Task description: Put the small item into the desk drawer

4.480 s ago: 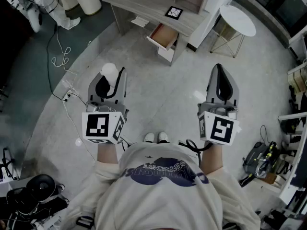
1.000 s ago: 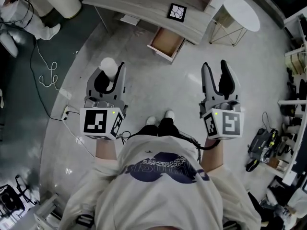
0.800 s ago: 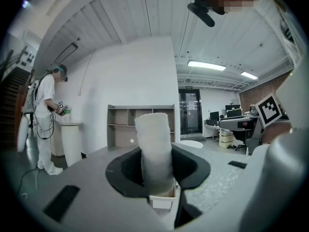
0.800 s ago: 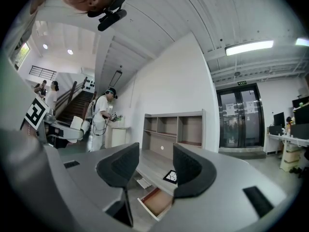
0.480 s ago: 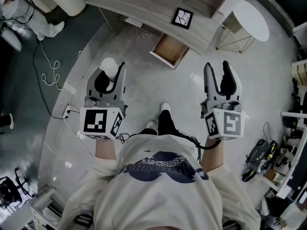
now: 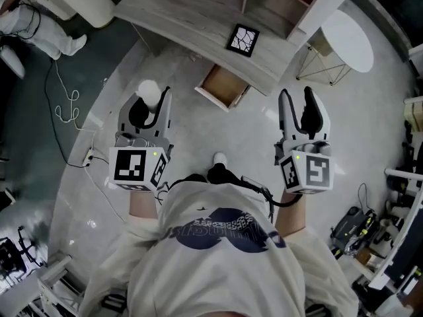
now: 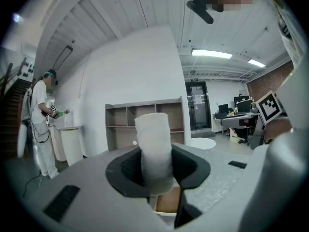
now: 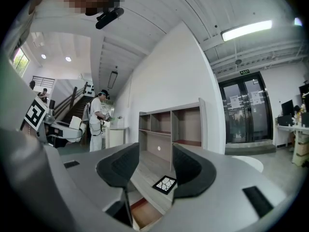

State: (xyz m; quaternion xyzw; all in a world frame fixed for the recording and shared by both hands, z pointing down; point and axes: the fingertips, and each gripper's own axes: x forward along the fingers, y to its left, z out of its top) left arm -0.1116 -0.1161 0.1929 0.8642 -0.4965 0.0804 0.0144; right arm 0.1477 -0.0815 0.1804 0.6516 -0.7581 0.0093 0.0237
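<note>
The tabletop (image 6: 192, 25) stands ahead of both tongs, and its open drawer (image 6: 225, 84) lies ahead and between them, well apart from either. Your right tongs (image 6: 295, 98) gape empty. Your left tongs (image 6: 157, 96) clamp the small white roll (image 6: 148, 92) upright by its lower part. It could slip out short of the drawer, or catch the tabletop's edge going in.
</note>
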